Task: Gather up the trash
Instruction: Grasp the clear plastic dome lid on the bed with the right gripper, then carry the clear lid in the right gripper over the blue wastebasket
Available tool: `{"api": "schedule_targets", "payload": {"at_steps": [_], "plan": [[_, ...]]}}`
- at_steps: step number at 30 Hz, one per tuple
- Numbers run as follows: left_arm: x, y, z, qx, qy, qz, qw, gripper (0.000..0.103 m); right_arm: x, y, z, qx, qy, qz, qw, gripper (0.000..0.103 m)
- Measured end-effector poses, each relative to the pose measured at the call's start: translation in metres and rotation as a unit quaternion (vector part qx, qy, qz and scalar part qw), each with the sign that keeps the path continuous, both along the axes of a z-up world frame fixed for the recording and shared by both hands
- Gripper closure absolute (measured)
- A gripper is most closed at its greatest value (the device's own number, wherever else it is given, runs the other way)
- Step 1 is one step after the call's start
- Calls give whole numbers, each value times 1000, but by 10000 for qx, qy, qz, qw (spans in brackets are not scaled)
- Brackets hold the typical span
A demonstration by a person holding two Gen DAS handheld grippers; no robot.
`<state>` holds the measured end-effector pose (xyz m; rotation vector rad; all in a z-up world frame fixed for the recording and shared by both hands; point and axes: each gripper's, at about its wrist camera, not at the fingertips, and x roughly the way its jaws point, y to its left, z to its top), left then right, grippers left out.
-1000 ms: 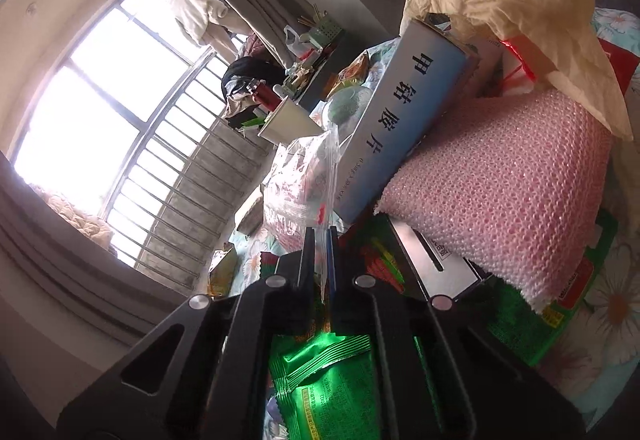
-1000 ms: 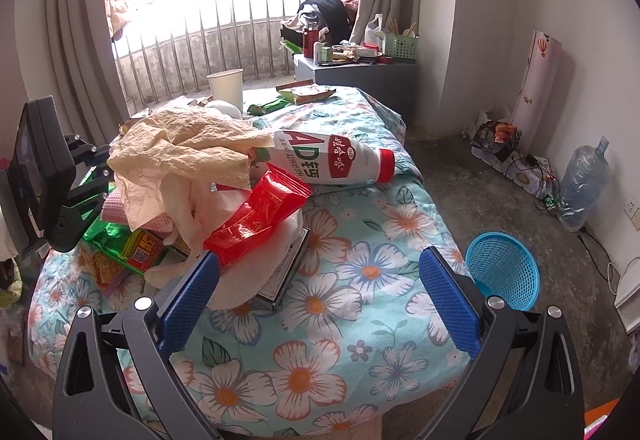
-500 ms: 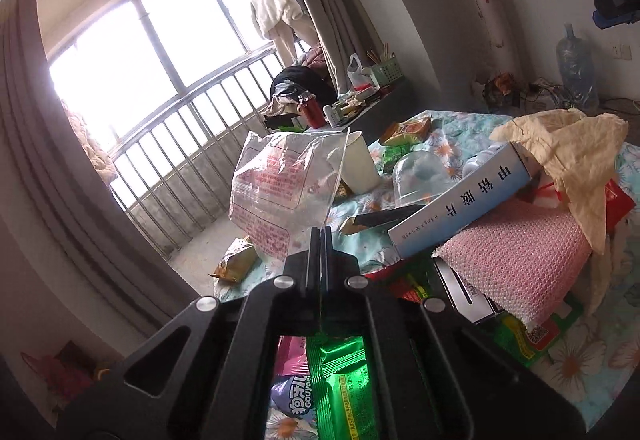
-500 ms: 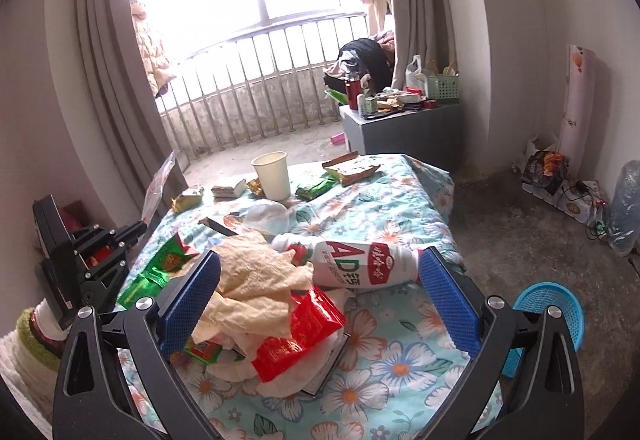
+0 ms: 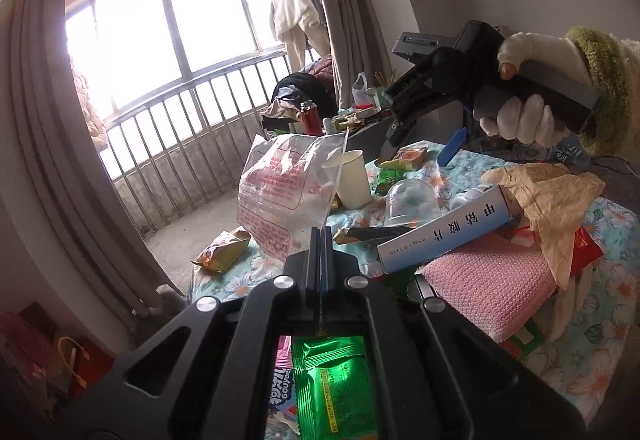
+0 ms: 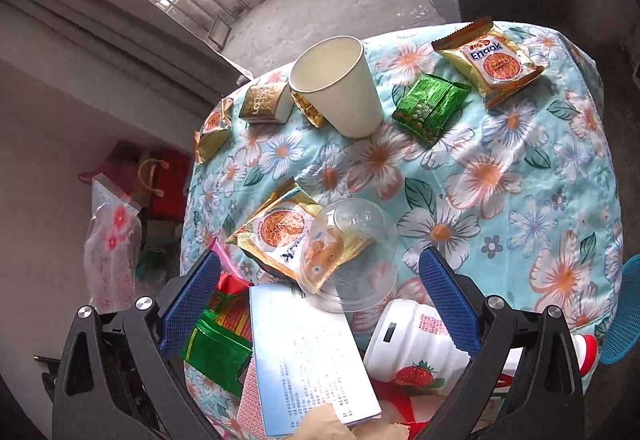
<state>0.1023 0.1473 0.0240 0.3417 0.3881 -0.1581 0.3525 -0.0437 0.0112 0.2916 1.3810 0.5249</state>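
Clamping a clear plastic bag (image 5: 289,188) between closed fingers, the left gripper (image 5: 319,240) holds it above the table (image 5: 592,344) edge. The right gripper (image 6: 320,296) hangs wide apart over the clear dome lid (image 6: 352,252).
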Motion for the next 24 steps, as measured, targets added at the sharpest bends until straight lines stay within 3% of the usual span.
{"api": "schedule_targets", "payload": {"at_steps": [4, 7, 14, 19, 24], "plan": [[-1, 6, 3, -59, 0, -16, 10000, 103, 15, 7, -28, -24, 540, -85, 9985, 6], [-2, 10, 3, -63, -17, -18, 10000, 103, 17, 8, -37, -128, 689, -80, 9975, 10], [-3, 8, 2, -35, -23, -11, 10000, 103, 19, 6, -56, -1, 1064, -44, 9943, 35], [-7, 5, 7, 23, -92, 7, 10000, 103, 18, 1, -46, 180, 890, -138, 9958, 36], [-16, 1, 15, 87, -216, 38, 9997, 103, 14, -13, -12, 598, 479, -252, 9967, 36]]}}
